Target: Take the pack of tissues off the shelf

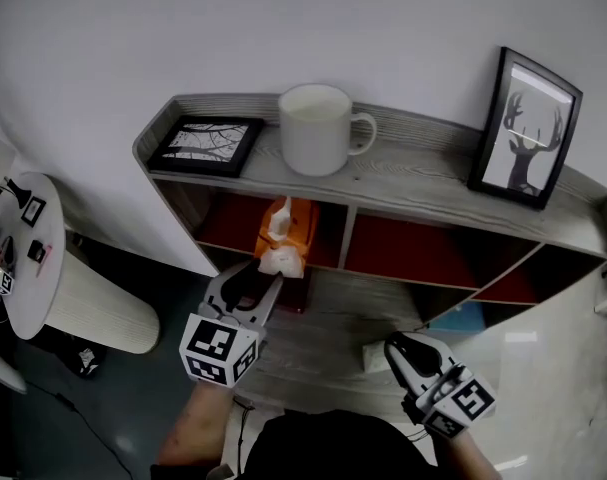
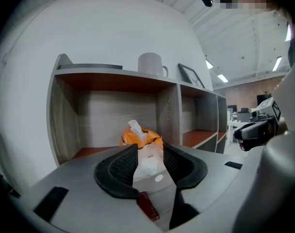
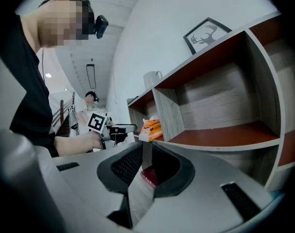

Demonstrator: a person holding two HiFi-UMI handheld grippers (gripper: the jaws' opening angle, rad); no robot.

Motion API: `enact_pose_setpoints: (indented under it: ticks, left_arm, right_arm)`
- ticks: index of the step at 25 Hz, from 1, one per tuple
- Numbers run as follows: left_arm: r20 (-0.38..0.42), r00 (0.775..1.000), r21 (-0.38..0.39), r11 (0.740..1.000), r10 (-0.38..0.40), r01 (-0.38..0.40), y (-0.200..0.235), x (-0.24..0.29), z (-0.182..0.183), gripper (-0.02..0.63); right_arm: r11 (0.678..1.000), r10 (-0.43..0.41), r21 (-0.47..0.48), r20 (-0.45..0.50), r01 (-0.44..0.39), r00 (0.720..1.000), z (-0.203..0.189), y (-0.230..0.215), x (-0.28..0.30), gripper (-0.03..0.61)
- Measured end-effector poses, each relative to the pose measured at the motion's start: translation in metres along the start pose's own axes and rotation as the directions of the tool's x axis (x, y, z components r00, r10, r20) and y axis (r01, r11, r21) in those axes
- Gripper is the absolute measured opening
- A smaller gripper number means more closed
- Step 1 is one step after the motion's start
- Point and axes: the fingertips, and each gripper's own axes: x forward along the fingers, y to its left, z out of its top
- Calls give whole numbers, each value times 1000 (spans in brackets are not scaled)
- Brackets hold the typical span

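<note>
Our two grippers sit closest, low in the head view, each with its marker cube turned toward us; the left gripper (image 1: 266, 281) reaches up to the grey wooden shelf (image 1: 423, 173), at the mouth of its left compartment, and the right gripper (image 1: 395, 348) hangs lower and further right, in front of the shelf; in the left gripper view we see the jaws closed on the pale, clear-wrapped near end of the pack of tissues (image 2: 142, 137); the pack's orange far end points into the compartment, and a white tissue (image 2: 134, 127) sticks up from its top; we cannot tell whether the pack touches the compartment's red floor; in the right gripper view the jaws stand almost together with nothing between them, well apart from the pack; on the top board a white mug (image 1: 318, 128) stands upright near the middle; a black-framed print of branches (image 1: 205, 143) lies flat to its left; a framed deer picture (image 1: 525, 128) stands propped at the right end; a round white table (image 1: 48, 288) stands to the left of the shelf.
</note>
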Motion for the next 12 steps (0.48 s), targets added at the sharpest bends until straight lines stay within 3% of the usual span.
enact_pose_setpoints:
  ticks: [12]
  left_arm:
    - [-29, 999, -12, 1000, -23, 22, 38, 23, -6, 219]
  right_arm:
    - [999, -29, 31, 20, 29, 999, 2, 11, 26, 26]
